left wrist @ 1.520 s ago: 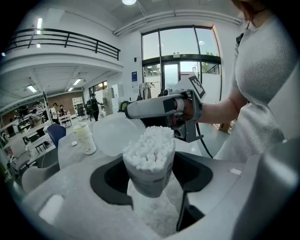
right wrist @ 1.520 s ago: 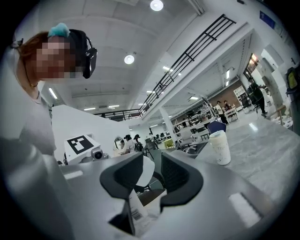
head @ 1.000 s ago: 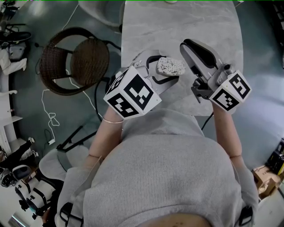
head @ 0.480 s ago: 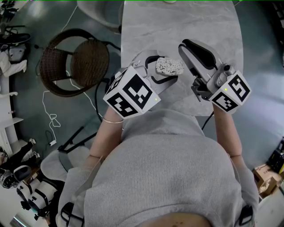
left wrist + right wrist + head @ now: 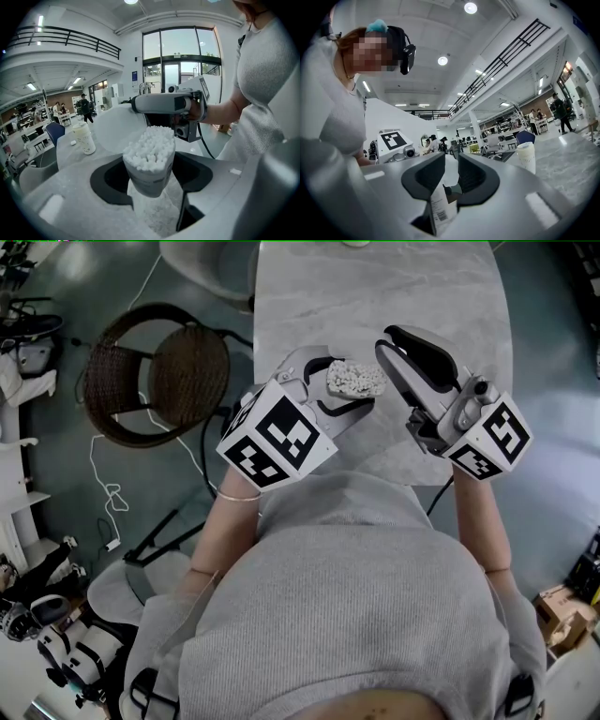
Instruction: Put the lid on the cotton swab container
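My left tongs (image 5: 345,385) are spread wide, but not empty: they pinch the cotton swab container (image 5: 149,174) by its sides, one jaw on each side of the body. The container has no cover on it, and its open mouth is packed with white swabs (image 5: 149,146). In the head view I see it held over the near part of the grey tabletop (image 5: 375,287), in front of the person's body.

My right tongs (image 5: 451,177) are set much narrower. Their jaws have just been opening a little, yet the lid (image 5: 439,210) is between them and they pinch it by its edge. It is a thin, pale, half-clear disc with a barcode label, seen edge-on from this side. In the left gripper view the same lid shows as a round cloudy plate behind the swabs and a little to their left, under the right tongs. It is not on the container. I cannot tell whether it touches the swabs.

In the head view the right tongs stand just beside the container, on its right, with a small gap.

A white cup (image 5: 86,138) stands farther away on the tabletop.
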Available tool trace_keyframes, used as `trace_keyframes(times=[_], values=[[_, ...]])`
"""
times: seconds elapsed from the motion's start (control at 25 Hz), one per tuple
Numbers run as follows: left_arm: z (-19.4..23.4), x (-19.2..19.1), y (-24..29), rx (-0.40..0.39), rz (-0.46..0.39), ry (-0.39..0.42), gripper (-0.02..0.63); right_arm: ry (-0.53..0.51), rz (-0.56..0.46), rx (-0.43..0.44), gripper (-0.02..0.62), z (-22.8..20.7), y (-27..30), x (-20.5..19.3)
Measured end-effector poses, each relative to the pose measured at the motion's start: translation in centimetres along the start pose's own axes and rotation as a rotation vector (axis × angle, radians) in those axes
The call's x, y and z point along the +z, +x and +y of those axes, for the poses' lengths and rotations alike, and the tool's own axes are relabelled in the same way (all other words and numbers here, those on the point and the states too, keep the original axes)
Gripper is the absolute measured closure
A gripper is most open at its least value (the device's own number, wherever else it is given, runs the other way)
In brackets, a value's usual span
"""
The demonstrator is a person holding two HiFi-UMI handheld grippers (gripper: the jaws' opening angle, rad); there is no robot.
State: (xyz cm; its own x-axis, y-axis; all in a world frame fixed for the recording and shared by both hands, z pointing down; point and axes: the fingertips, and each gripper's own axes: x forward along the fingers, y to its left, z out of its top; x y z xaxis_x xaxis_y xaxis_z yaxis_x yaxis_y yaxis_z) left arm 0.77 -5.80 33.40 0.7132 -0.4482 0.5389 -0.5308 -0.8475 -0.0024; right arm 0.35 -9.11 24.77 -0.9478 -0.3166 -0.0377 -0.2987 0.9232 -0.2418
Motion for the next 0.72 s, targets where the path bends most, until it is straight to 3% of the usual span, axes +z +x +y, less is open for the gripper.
trace_keyframes(times=[0.72], values=[[-0.1, 0.4, -0.2, 0.01, -0.005, -0.016, 0.336, -0.137, 0.007, 0.084, 0.508, 2.1, -0.8, 0.4]])
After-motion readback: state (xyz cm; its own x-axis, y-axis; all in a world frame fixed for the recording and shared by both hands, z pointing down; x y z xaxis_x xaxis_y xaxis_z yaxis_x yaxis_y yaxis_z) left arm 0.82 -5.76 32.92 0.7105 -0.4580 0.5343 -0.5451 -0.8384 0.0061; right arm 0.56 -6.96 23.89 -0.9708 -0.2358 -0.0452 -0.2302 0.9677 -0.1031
